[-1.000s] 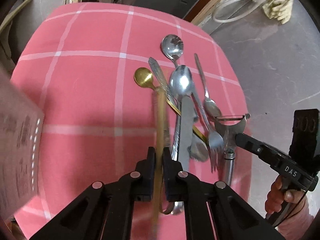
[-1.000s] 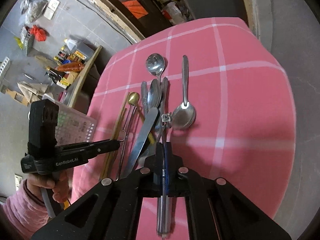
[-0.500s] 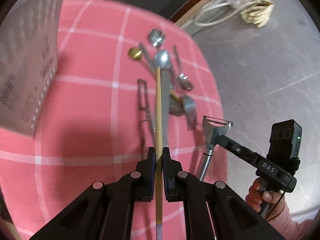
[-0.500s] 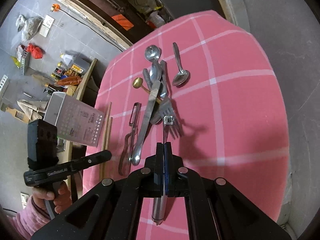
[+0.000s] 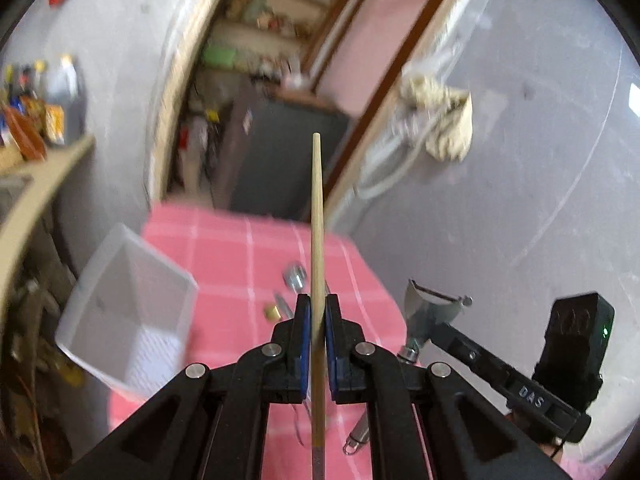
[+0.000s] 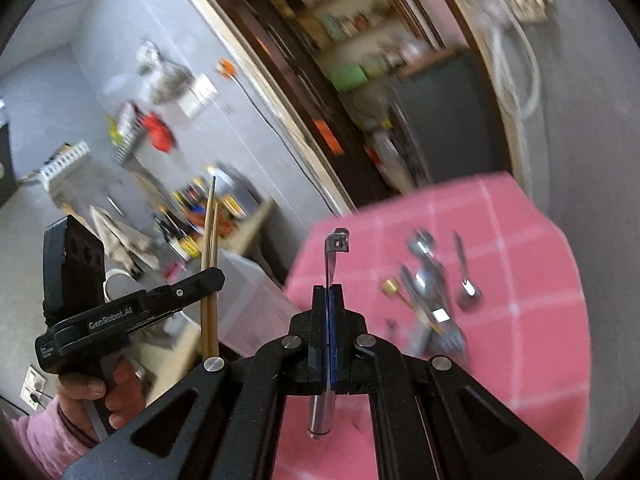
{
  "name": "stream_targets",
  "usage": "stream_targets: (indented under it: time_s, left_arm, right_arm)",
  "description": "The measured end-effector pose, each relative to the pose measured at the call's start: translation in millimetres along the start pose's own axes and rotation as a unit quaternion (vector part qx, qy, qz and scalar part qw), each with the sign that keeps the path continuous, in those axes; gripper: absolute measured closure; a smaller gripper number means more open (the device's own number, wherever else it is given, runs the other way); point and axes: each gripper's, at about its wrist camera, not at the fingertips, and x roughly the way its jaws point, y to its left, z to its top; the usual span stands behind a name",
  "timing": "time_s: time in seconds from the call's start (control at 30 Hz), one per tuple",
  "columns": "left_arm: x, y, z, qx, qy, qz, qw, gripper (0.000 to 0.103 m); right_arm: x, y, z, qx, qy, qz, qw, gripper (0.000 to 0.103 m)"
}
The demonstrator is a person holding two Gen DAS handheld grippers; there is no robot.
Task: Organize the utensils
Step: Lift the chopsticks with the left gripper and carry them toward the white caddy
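Note:
My left gripper (image 5: pixel 318 312) is shut on wooden chopsticks (image 5: pixel 317 208) that point up and away from me. The right wrist view shows them as a pair (image 6: pixel 210 232) standing up through the left gripper (image 6: pixel 212 280). My right gripper (image 6: pixel 329 296) is shut on a metal peeler (image 6: pixel 334 252), blade end up and handle hanging below the jaws. In the left wrist view that peeler (image 5: pixel 420 308) sits at the lower right. Both grippers hang above the pink checked table (image 5: pixel 240 248). Spoons, a fork and a knife lie in a pile (image 6: pixel 428 292) beside a gold spoon (image 6: pixel 390 287).
A white translucent container (image 5: pixel 120 312) stands open-topped at the table's left side, below and left of the chopsticks. A shelf with bottles (image 5: pixel 36 128) runs along the left. A doorway and a dark cabinet (image 5: pixel 280 152) are behind the table. A hand in a pink sleeve (image 6: pixel 92 396) holds the left gripper.
Both grippers have risen and tilted upward, carrying the chopsticks and the peeler off the table. The table and the utensil pile now sit low and small in both views.

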Motion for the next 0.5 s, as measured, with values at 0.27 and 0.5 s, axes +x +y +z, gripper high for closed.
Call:
stream_targets:
  time_s: [0.27,0.5]
  left_arm:
    - [-44.4,34.8,65.9,-0.009,-0.113,0.082,0.9902,0.096]
    - [-58.7,84.8,77.8,-0.023,-0.195,0.131,0.9717,0.096]
  right_arm:
    - [21.1,71.8,41.7,-0.051,-0.052,0.053,0.996,0.102]
    - [55.5,114.1,56.6,-0.092,-0.076,0.07,0.99,0.102]
